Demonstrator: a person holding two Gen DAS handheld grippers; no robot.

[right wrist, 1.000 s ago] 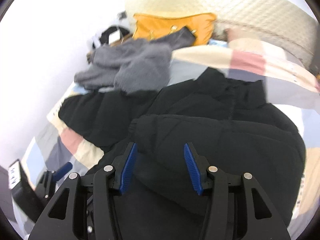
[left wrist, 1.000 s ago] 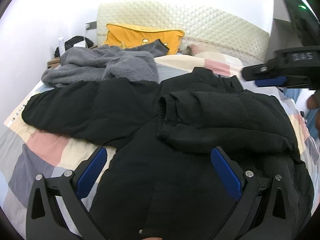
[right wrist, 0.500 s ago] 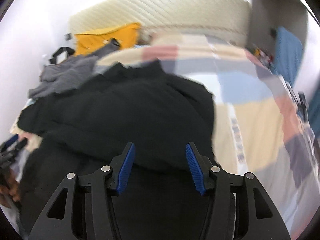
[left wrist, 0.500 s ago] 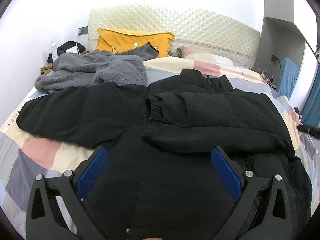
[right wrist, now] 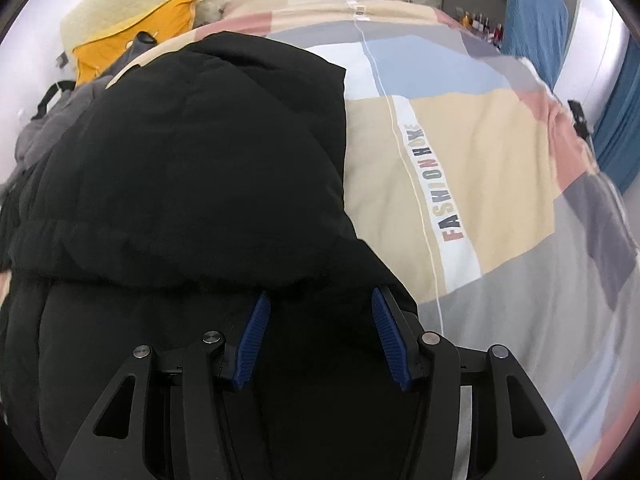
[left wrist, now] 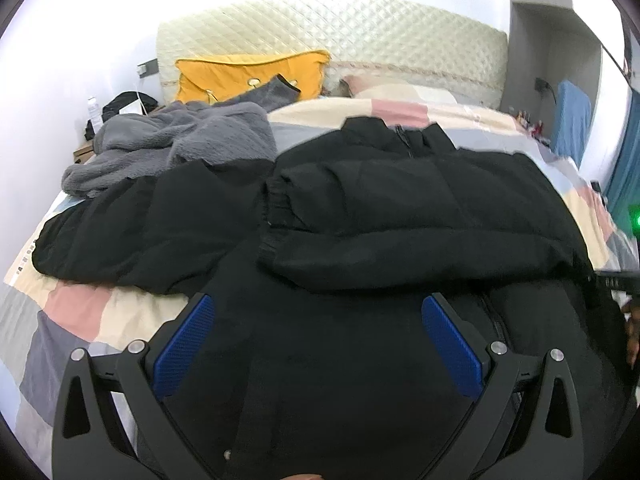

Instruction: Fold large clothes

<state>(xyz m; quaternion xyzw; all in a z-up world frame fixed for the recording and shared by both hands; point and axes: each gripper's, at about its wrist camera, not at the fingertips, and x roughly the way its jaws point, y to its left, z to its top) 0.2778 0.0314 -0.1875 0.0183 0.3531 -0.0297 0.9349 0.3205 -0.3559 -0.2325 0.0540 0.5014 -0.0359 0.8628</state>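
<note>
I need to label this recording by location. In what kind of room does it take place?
Most likely a bedroom: a bed with a patchwork duvet, a quilted cream headboard with a yellow pillow against it, and a black jacket spread on top.

We see the jacket (left wrist: 360, 340) spread on the bed (right wrist: 480, 152), one sleeve (left wrist: 400, 216) folded across it, a fleece (left wrist: 180, 140) behind its left sleeve.
</note>
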